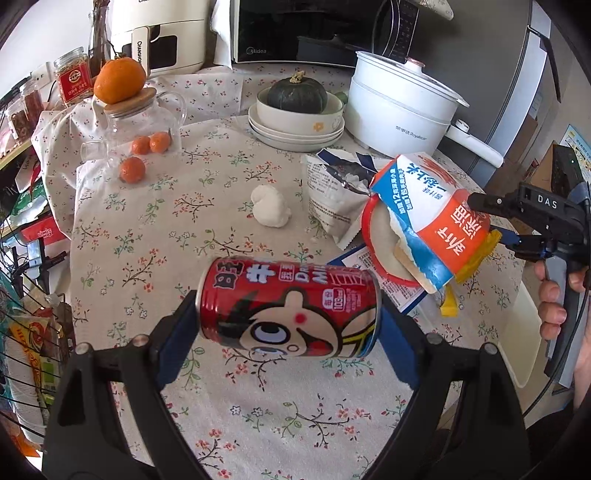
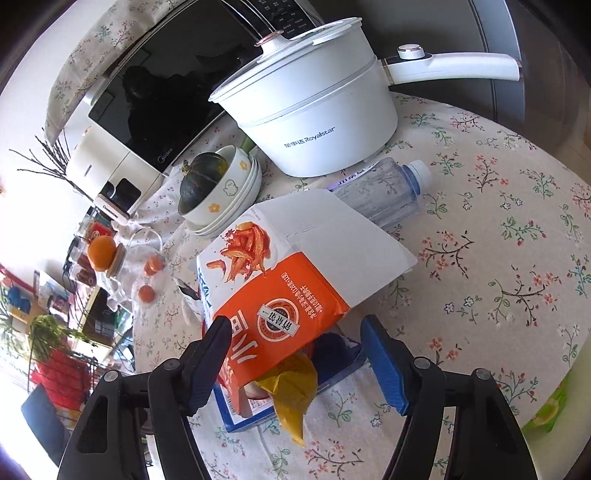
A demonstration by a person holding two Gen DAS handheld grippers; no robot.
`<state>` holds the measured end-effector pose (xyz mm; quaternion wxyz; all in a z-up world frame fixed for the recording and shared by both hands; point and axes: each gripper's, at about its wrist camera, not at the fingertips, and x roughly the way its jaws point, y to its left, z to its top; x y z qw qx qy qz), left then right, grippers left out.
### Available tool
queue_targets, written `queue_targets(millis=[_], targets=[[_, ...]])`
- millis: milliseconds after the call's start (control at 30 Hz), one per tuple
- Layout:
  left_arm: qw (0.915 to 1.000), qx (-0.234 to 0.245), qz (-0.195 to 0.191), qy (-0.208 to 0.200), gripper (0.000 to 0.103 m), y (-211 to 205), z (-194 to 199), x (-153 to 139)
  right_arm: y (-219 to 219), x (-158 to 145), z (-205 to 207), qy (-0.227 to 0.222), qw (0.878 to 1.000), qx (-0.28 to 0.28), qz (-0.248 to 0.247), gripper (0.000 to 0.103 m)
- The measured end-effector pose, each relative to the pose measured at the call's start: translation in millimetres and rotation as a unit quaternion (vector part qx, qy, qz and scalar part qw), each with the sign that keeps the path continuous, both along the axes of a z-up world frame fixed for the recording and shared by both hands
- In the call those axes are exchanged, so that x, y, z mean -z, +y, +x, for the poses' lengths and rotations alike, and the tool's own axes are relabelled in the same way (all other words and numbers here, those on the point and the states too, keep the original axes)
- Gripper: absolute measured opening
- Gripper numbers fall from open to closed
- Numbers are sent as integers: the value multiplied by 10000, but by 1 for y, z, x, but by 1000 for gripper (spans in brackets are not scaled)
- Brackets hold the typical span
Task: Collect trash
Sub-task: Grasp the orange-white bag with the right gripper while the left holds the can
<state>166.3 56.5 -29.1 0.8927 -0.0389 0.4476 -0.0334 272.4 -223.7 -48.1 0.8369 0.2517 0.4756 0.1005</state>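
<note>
My left gripper (image 1: 288, 314) is shut on a red milk can (image 1: 290, 308) and holds it sideways above the floral tablecloth. My right gripper (image 2: 295, 332) is open, its fingers on either side of the end of an orange, white and blue noodle wrapper (image 2: 280, 295); it also shows in the left wrist view (image 1: 491, 221), at the wrapper (image 1: 443, 214) draped over a red-rimmed cup (image 1: 376, 243). A yellow sachet (image 2: 291, 384) hangs below the wrapper. A crumpled white tissue (image 1: 269, 208) and a torn grey pouch (image 1: 332, 199) lie on the table. An empty clear bottle (image 2: 384, 188) lies behind the wrapper.
A white electric pot (image 1: 399, 107) stands at the back right, stacked bowls with a green squash (image 1: 297, 110) beside it. A glass jar with an orange on top (image 1: 122, 96) and small oranges (image 1: 133, 170) are at the left. A microwave (image 1: 295, 33) stands behind.
</note>
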Motion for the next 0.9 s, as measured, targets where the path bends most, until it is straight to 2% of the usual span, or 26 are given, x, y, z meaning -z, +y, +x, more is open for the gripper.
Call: queue_targets(millis=[133, 233, 300, 400, 600, 900], targets=[[9999, -11, 148, -5, 89, -2, -6, 2, 0, 5, 7, 11, 9994, 43, 336, 56], [9999, -29, 159, -1, 89, -2, -8, 3, -1, 5, 8, -10, 9983, 55, 587, 41], [9999, -19, 168, 3, 89, -2, -7, 4, 0, 1, 6, -82, 9980, 1, 627, 26], [9998, -13, 182, -7, 89, 0, -5, 5, 4, -10, 1, -251, 9964, -146, 795, 15], [9999, -39, 82, -61, 89, 1, -7, 2, 18, -36, -11, -576, 9921, -482, 1009, 3], [9997, 24, 57, -229, 89, 0, -17, -7, 33, -64, -32, -924, 9854, -848, 1147, 2]])
